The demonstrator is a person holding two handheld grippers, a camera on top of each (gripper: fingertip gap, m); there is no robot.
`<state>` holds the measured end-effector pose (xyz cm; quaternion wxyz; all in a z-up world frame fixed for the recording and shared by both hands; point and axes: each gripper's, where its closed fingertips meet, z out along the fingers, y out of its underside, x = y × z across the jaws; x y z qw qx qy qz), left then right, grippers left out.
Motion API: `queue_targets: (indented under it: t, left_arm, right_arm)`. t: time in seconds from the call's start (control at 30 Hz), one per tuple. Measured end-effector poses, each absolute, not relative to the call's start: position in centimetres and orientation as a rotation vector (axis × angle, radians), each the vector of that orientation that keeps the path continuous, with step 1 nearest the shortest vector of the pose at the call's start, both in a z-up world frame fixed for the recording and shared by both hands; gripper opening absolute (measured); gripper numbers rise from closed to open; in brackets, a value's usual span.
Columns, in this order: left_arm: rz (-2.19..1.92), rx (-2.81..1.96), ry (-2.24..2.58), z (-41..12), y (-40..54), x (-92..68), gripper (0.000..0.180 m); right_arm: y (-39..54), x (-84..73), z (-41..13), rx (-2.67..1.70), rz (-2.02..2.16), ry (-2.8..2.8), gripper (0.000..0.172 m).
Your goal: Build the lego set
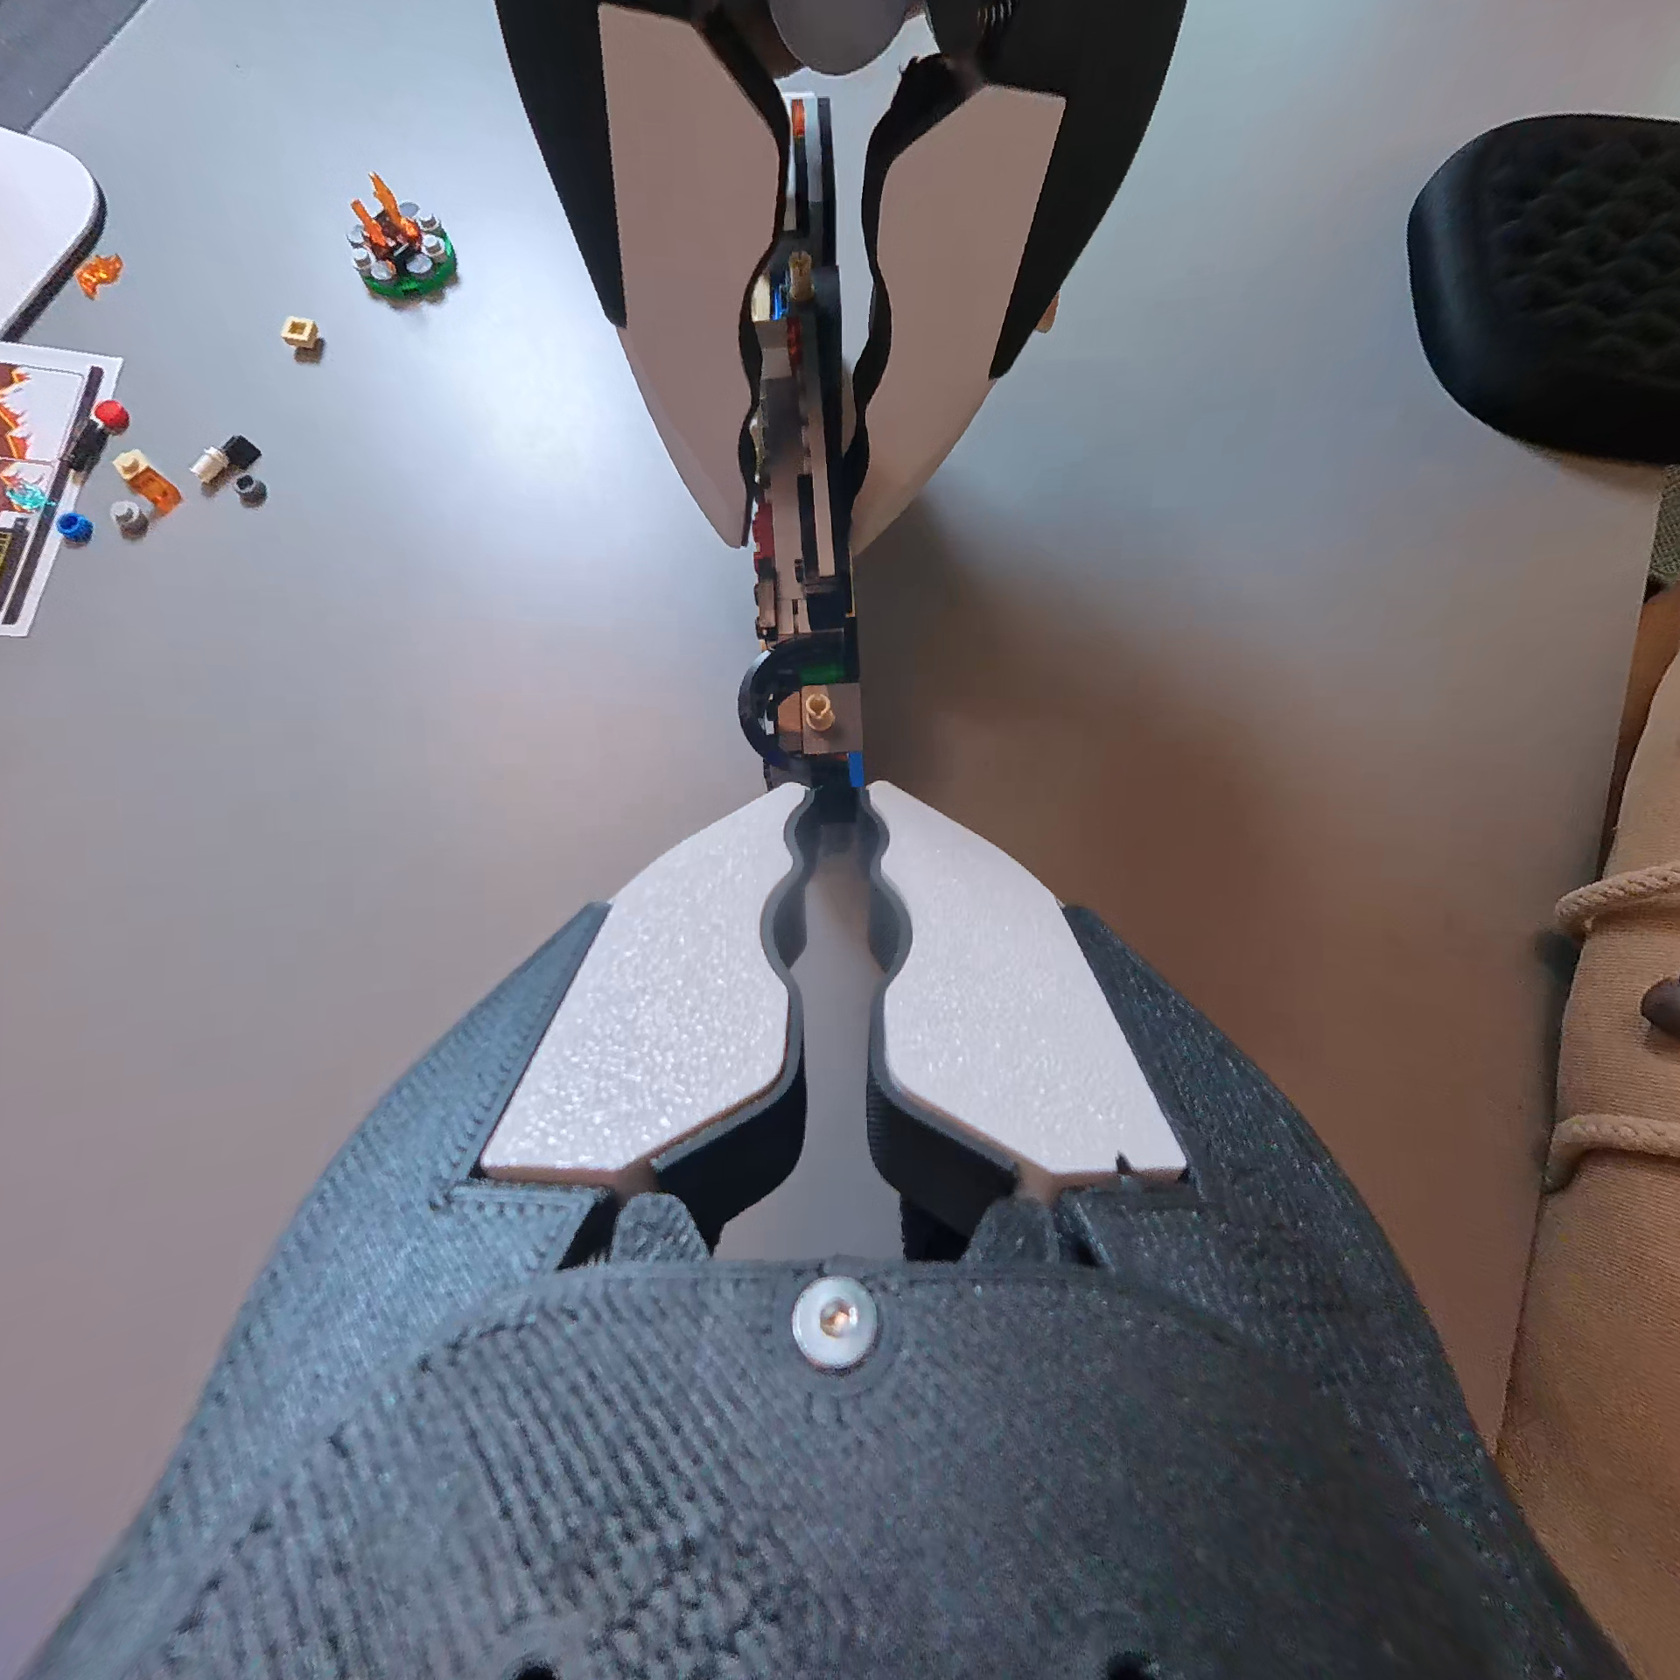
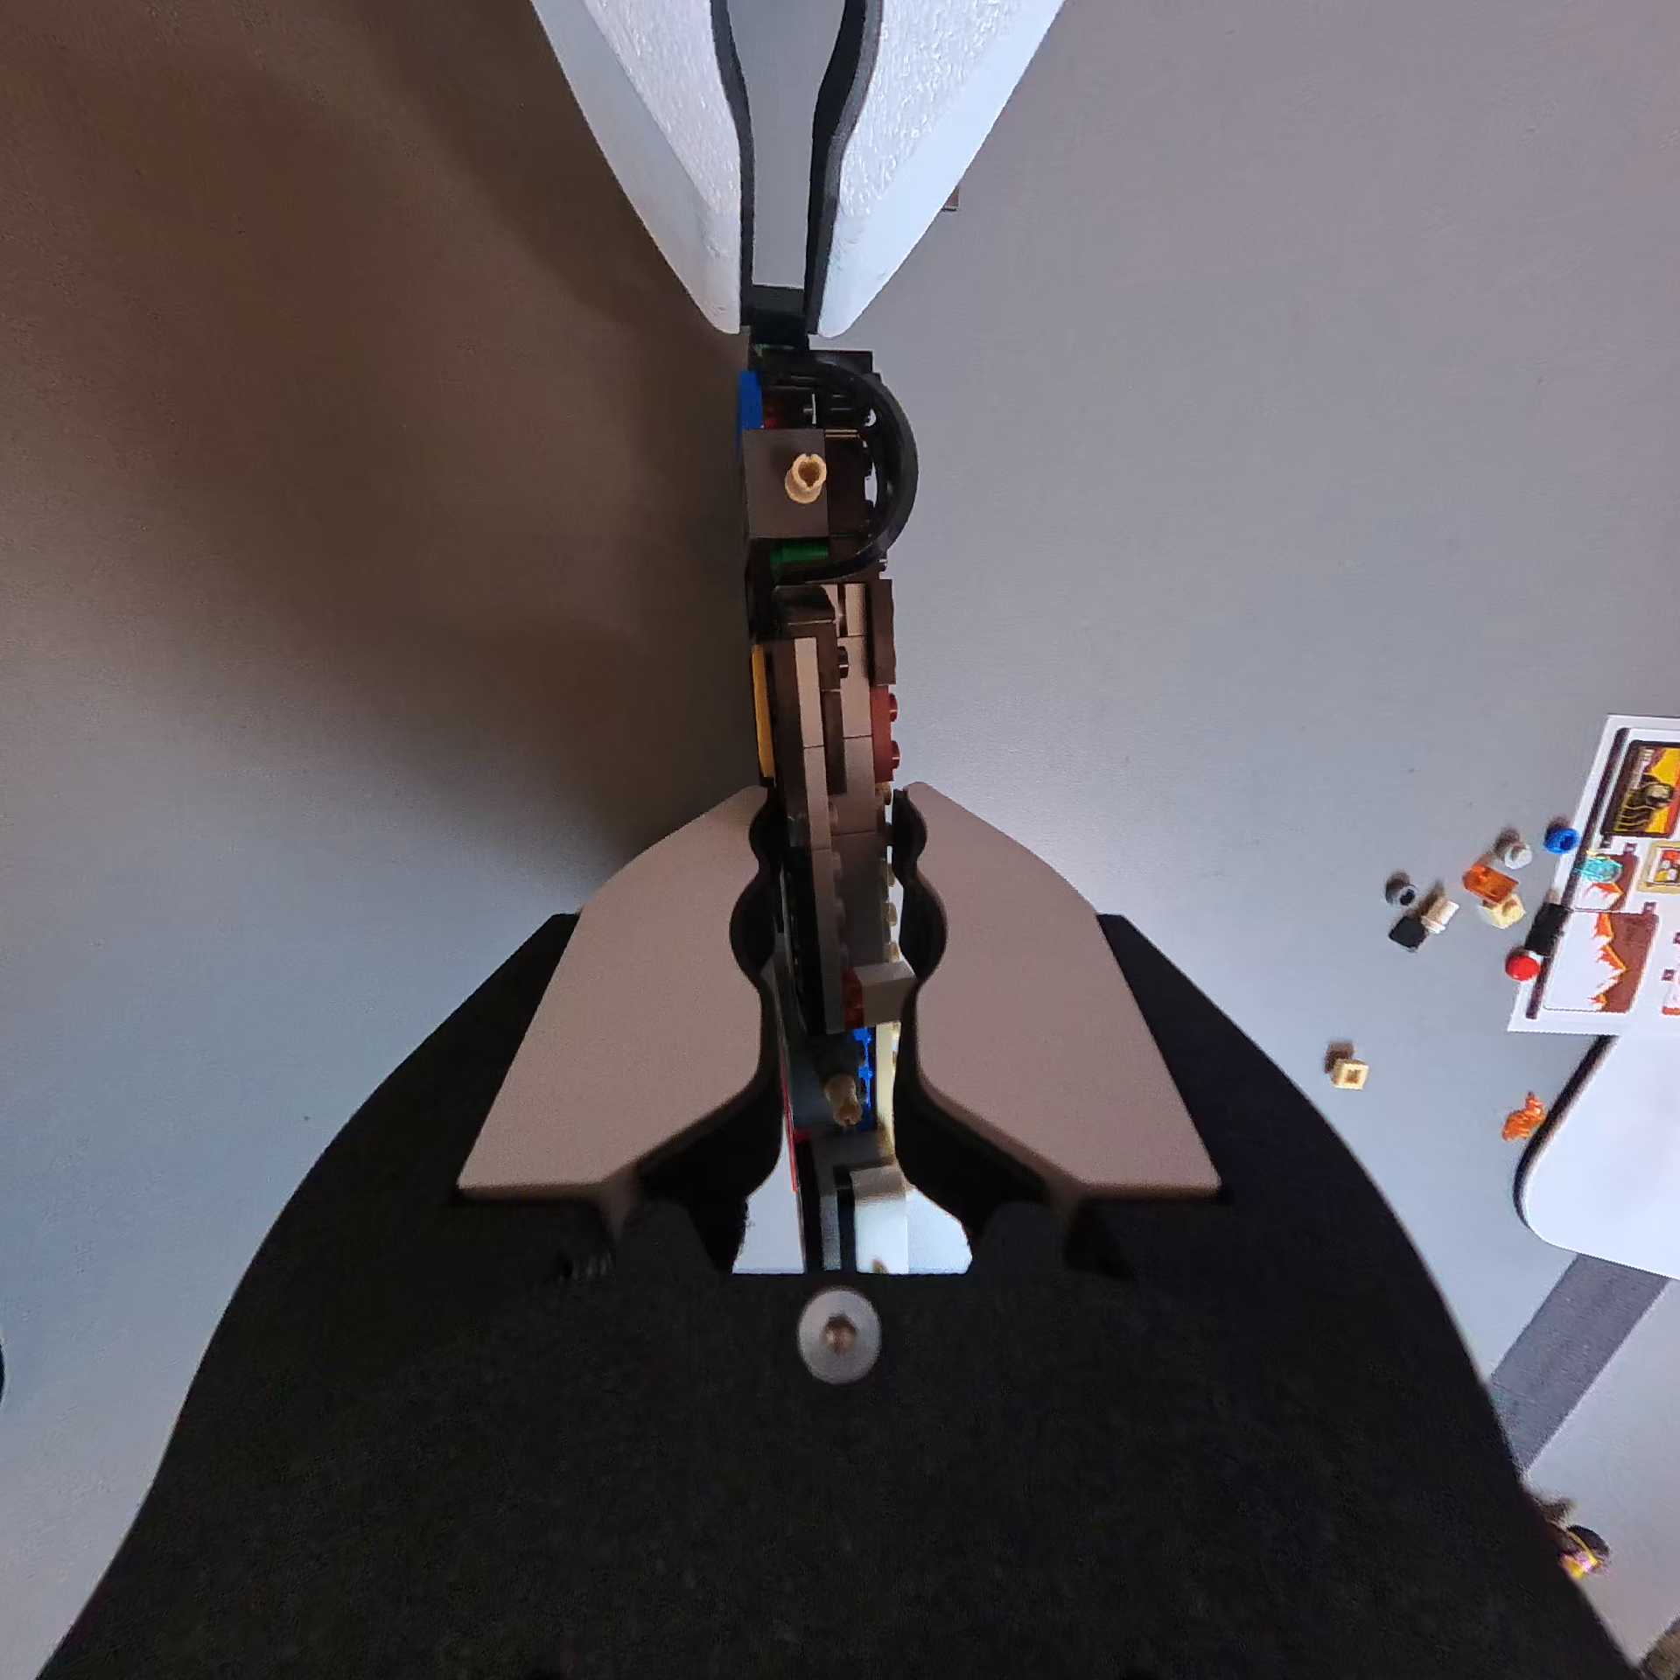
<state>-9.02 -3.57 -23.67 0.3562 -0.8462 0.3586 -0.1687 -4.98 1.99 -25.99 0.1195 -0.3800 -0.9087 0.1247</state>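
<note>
Between both hand-held grippers [image 1: 832, 800] [image 2: 832, 809]: brick model [image 2: 823, 727], clamped.

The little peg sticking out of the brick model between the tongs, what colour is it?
Tan peg, set in a dark grey block; clearest in the right wrist view.

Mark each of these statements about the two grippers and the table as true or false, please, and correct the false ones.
1. Both grippers hold one long brick model between them. True: the left gripper pinches one end, the right gripper clamps the other.
2. The model lies flat on the table. False: it is held above the table.
3. Small loose bricks lie beside a printed sheet. True.
4. The round green piece with orange flames is in the left gripper. False: it sits on the table, apart from both grippers.
5. A tan peg sticks out of the model. True.
</note>
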Motion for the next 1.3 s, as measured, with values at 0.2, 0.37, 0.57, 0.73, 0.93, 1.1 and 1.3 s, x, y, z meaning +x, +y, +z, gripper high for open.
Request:
queue_targets:
  t: [0.2,0.37,0.57,0.73,0.93,1.1,1.3]
  left_arm:
    - [-0.399,-2.241,0.97,-23.81,-3.35,-9.09,0.008]
    - [-0.368,-2.286,1.018,-23.93,-3.29,-9.06,0.008]
    - [-0.337,-2.337,1.068,-24.24,-3.41,-8.91,0.008]
    - [-0.325,-2.324,1.053,-23.99,-3.05,-8.77,0.008]
    - [-0.315,-2.322,1.067,-24.32,-3.05,-8.57,0.019]
    - [-0.333,-2.291,1.048,-24.32,-3.28,-8.52,0.024]
    - [-0.346,-2.186,1.016,-23.6,-3.34,-8.81,0.025]
  right_arm:
    - [1.98,-4.76,-25.98,-1.141,0.363,-2.665,0.022]
    - [1.91,-4.75,-25.92,-1.148,0.385,-2.642,0.022]
    - [1.76,-4.55,-25.75,-1.144,0.393,-2.625,0.022]
    - [1.89,-4.31,-25.94,-1.183,0.447,-2.594,0.022]
    - [1.86,-4.23,-25.97,-1.176,0.473,-2.566,0.022]
    - [1.84,-4.28,-25.98,-1.172,0.49,-2.553,0.022]
    - [1.86,-4.33,-26.0,-1.174,0.511,-2.548,0.022]
